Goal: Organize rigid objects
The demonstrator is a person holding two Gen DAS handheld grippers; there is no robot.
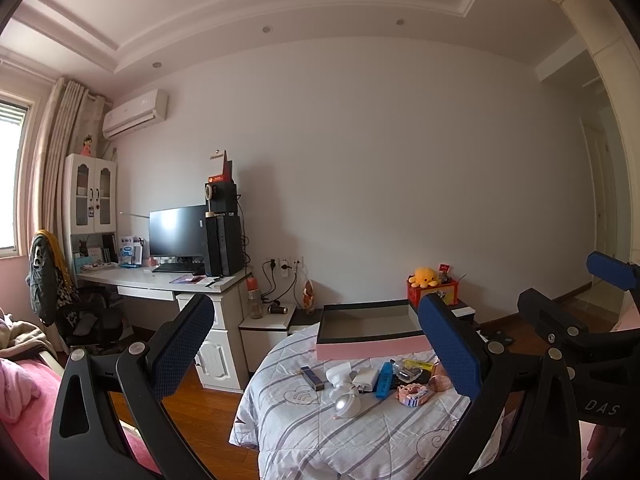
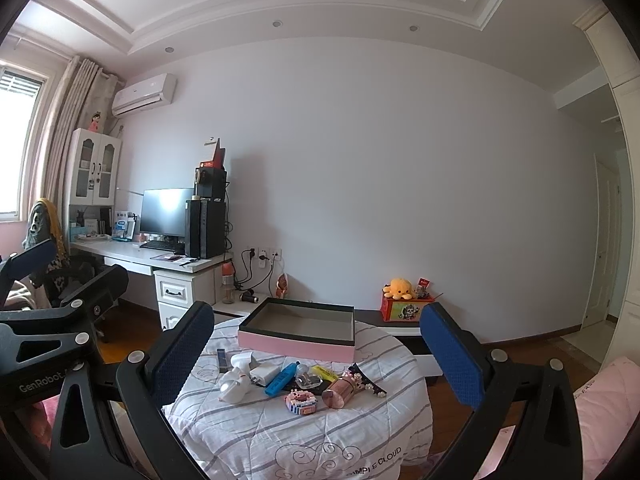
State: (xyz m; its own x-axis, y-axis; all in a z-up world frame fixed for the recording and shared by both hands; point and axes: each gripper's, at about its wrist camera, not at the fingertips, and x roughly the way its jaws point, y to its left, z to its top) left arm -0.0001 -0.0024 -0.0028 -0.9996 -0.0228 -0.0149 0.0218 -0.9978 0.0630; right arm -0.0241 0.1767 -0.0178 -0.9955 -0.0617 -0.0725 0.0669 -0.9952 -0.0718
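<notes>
Both claws, left claw [image 1: 320, 344] and right claw [image 2: 316, 352], hover spread above the clutter.

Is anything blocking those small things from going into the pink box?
Nothing visible does. The pink box sits open and empty just behind the small things on the quilt, with both hand-held grippers open and hovering nearer the camera.
</notes>
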